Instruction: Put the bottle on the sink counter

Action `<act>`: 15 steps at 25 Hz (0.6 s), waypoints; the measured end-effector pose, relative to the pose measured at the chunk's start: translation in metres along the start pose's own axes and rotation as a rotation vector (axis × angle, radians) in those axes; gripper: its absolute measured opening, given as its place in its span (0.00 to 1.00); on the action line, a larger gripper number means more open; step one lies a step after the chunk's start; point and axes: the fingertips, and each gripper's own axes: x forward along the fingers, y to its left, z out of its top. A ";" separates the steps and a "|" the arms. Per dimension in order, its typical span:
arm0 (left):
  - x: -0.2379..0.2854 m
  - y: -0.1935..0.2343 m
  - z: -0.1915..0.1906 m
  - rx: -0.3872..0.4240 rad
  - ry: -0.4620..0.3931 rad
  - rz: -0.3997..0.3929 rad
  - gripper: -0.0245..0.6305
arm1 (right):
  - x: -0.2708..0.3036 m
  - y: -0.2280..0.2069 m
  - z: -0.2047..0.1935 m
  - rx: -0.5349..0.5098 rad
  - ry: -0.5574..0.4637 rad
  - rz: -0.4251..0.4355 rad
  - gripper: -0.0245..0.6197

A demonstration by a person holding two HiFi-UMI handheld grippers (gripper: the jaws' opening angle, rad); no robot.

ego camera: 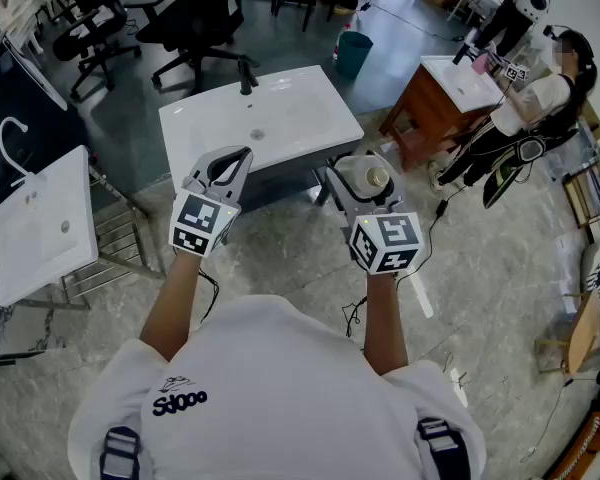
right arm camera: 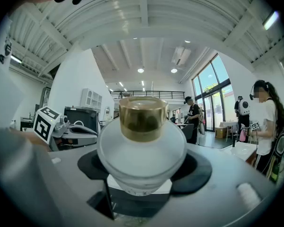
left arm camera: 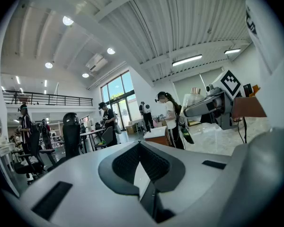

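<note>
A frosted white bottle (ego camera: 362, 173) with a gold cap sits between the jaws of my right gripper (ego camera: 368, 190), which is shut on it. In the right gripper view the bottle (right arm camera: 141, 148) fills the middle, cap upward, with the dark pads (right arm camera: 195, 170) against its sides. The white sink counter (ego camera: 310, 108) with a black faucet (ego camera: 246, 76) stands just ahead of both grippers, and the bottle hangs off its near right corner. My left gripper (ego camera: 238, 158) is held near the counter's front edge. Its jaws (left arm camera: 140, 150) meet with nothing between them.
A second white sink (ego camera: 40, 218) with a white faucet stands at the left. A wooden cabinet with a basin (ego camera: 450, 93) is at the right, where a person (ego camera: 540, 108) works. Office chairs (ego camera: 195, 23) and a teal bin (ego camera: 353, 53) stand behind the counter. Cables lie on the floor.
</note>
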 end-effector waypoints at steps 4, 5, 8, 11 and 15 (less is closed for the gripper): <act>-0.002 0.000 0.005 -0.004 -0.006 -0.002 0.05 | -0.001 0.001 0.004 0.011 -0.013 -0.002 0.58; -0.003 0.001 0.005 -0.005 -0.008 0.000 0.05 | -0.002 0.001 0.004 0.021 -0.022 0.001 0.58; -0.005 0.003 0.005 -0.013 -0.013 0.012 0.05 | -0.001 0.004 0.005 0.042 -0.037 0.021 0.58; -0.007 0.004 0.003 -0.022 -0.008 0.021 0.05 | 0.002 0.009 0.004 0.034 -0.029 0.040 0.58; -0.008 0.001 0.001 -0.025 0.000 0.033 0.05 | 0.003 0.013 0.002 0.027 -0.020 0.064 0.58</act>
